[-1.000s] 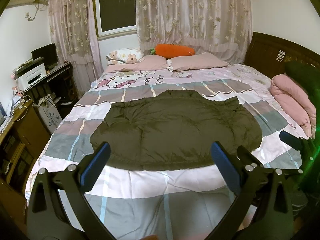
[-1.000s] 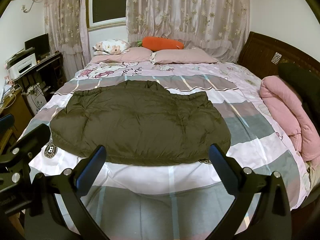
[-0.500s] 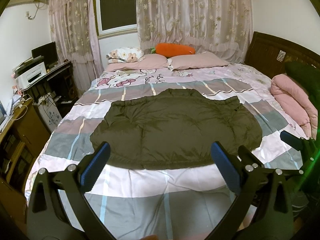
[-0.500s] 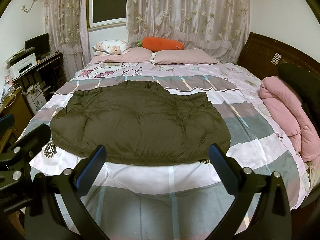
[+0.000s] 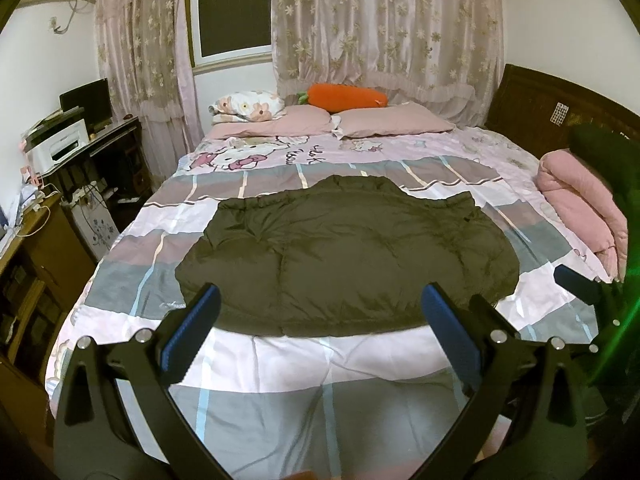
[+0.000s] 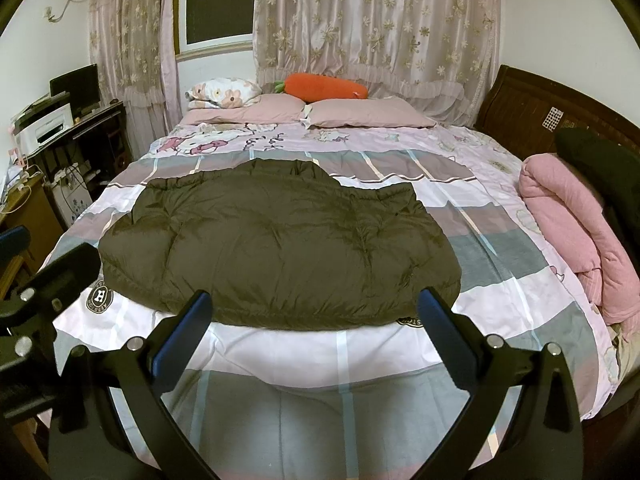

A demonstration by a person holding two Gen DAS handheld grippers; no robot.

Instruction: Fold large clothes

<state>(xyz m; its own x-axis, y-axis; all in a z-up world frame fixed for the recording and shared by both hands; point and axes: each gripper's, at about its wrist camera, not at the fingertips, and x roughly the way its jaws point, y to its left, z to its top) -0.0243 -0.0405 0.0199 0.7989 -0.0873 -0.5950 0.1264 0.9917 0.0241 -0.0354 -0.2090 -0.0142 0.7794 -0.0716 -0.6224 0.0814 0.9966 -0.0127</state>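
Note:
A large dark olive padded jacket (image 5: 344, 256) lies spread flat across the middle of the bed (image 5: 320, 360); it also shows in the right wrist view (image 6: 280, 248). My left gripper (image 5: 320, 328) is open and empty, held above the bed's near part, short of the jacket's near hem. My right gripper (image 6: 314, 328) is open and empty in the same stance. The right gripper also shows at the right edge of the left wrist view (image 5: 580, 284). The left gripper shows at the left edge of the right wrist view (image 6: 48, 280).
Pink pillows (image 5: 392, 122) and an orange carrot cushion (image 5: 346, 96) lie at the head. A rolled pink quilt (image 5: 584, 200) lies on the bed's right side by a dark wooden headboard (image 5: 532, 108). A desk with a printer (image 5: 60, 144) stands to the left.

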